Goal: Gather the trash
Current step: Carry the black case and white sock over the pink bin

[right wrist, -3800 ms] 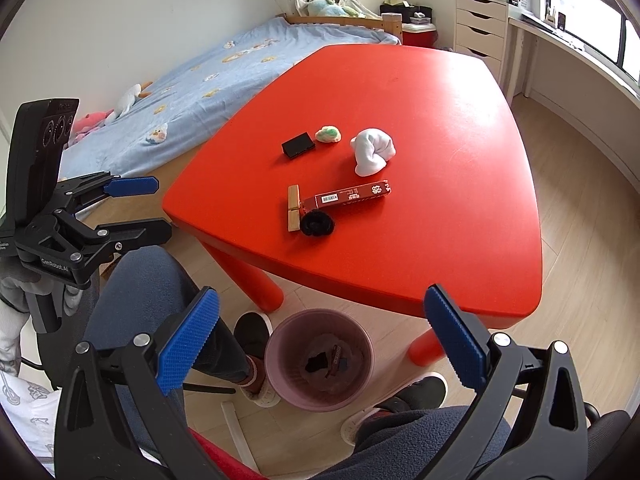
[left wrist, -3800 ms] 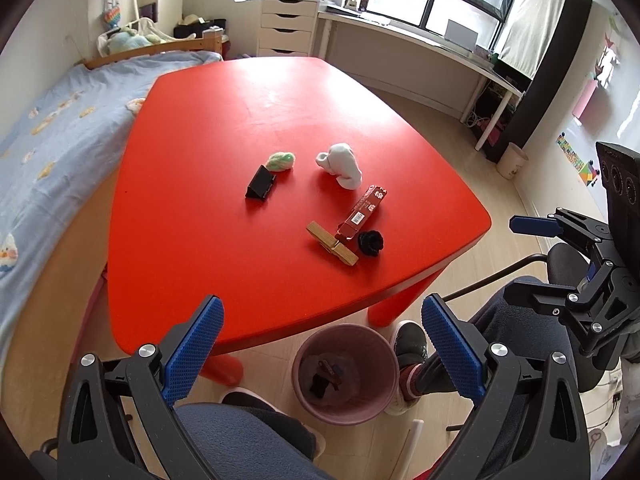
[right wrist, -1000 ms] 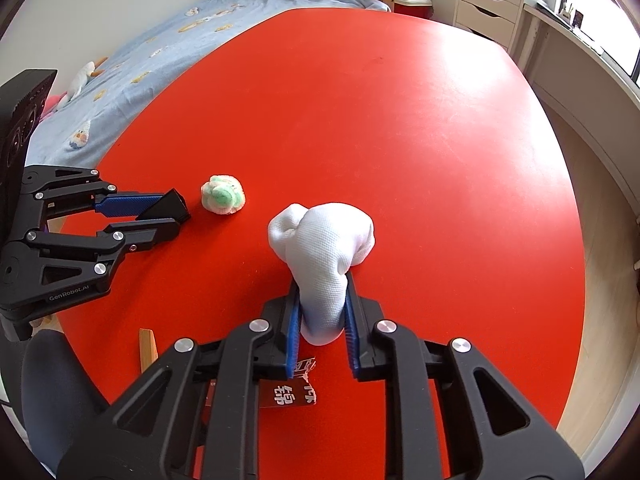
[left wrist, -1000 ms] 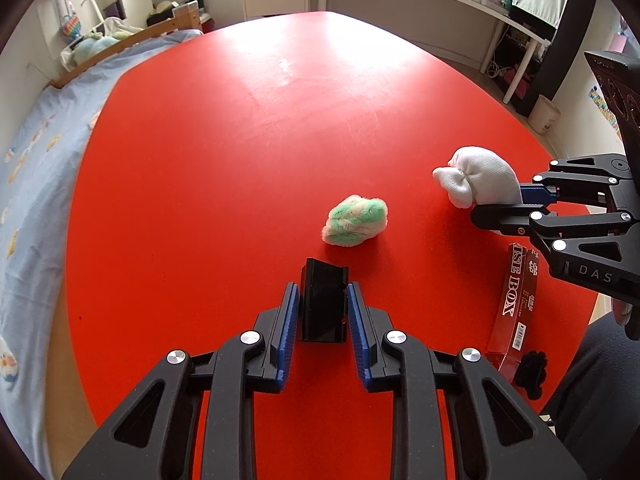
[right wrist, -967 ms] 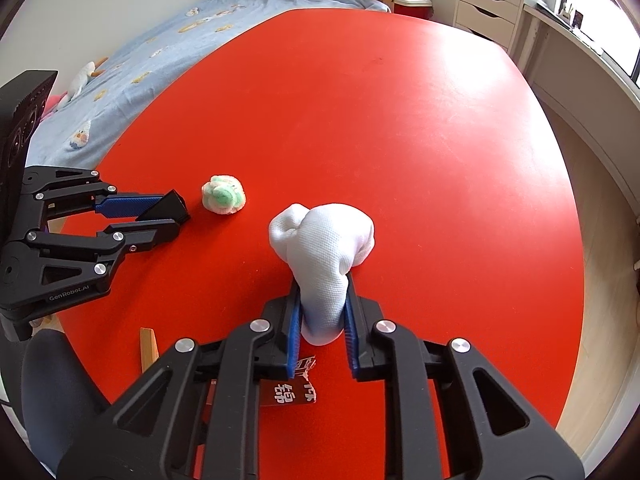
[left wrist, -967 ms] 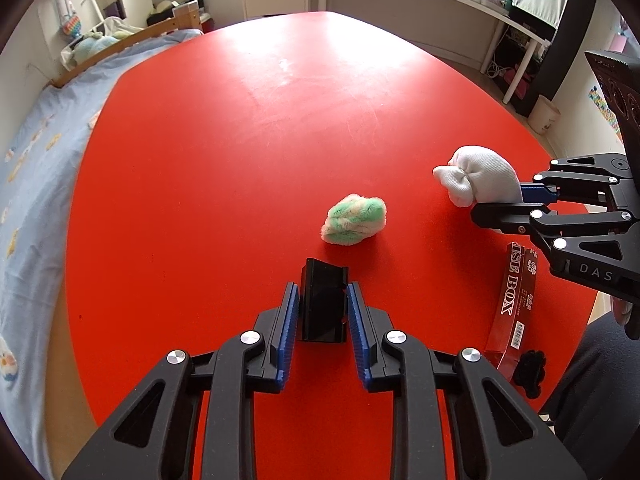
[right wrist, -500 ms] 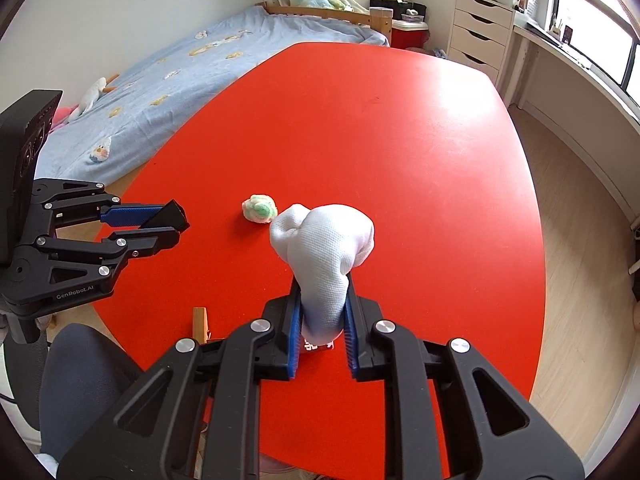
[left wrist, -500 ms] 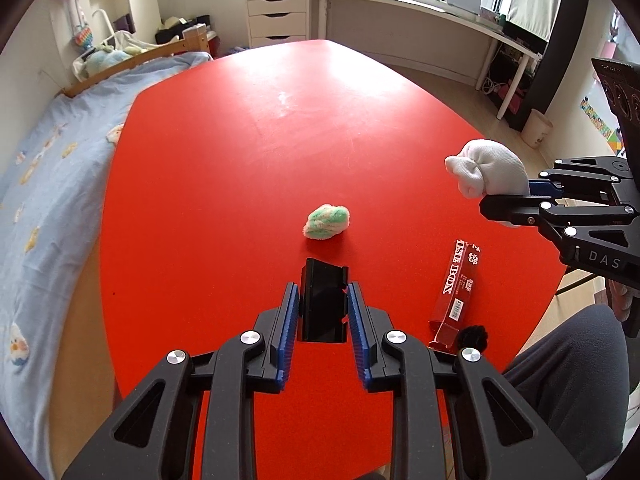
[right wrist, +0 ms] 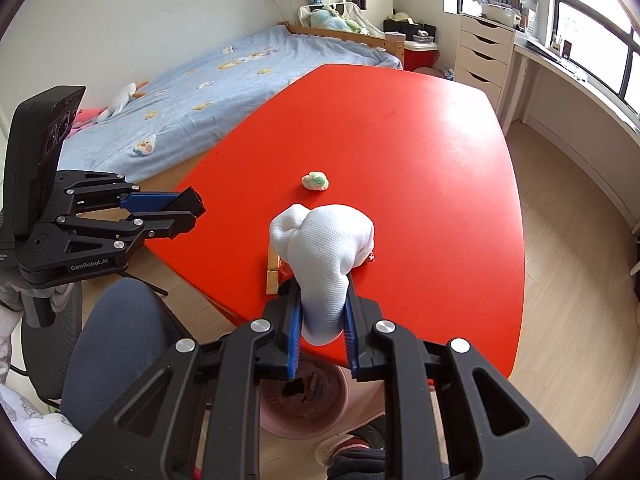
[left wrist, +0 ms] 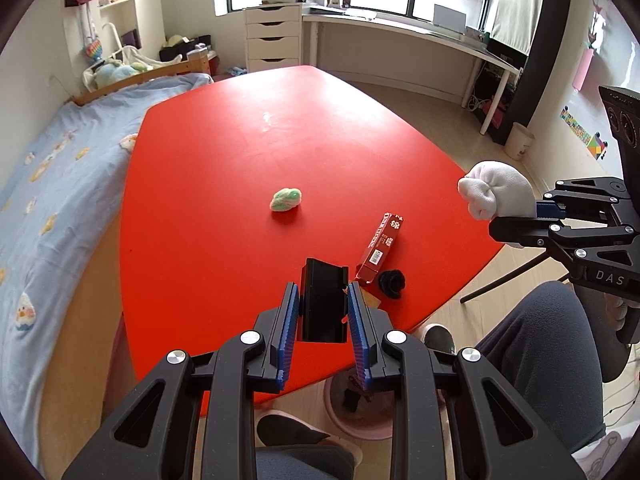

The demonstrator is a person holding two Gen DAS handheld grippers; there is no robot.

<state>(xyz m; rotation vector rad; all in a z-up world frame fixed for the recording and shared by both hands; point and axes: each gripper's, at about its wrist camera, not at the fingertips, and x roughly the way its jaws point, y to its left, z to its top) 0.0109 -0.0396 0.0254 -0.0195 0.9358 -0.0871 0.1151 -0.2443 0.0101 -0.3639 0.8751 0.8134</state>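
Gleaming under window light, the smooth red table (left wrist: 248, 168) carries a long red carton (left wrist: 381, 246), a fuzzy green-white ball (left wrist: 285, 199), a black wad (left wrist: 391, 283) and a wooden clip (right wrist: 273, 276). Below its near edge stands a round pink bin (right wrist: 276, 412). Angled downward above the table edge, the right gripper (right wrist: 320, 324) pinches a knotted white knit sock (right wrist: 324, 252); the left gripper (left wrist: 324, 320) clamps a matte black boxy piece (left wrist: 323, 304).
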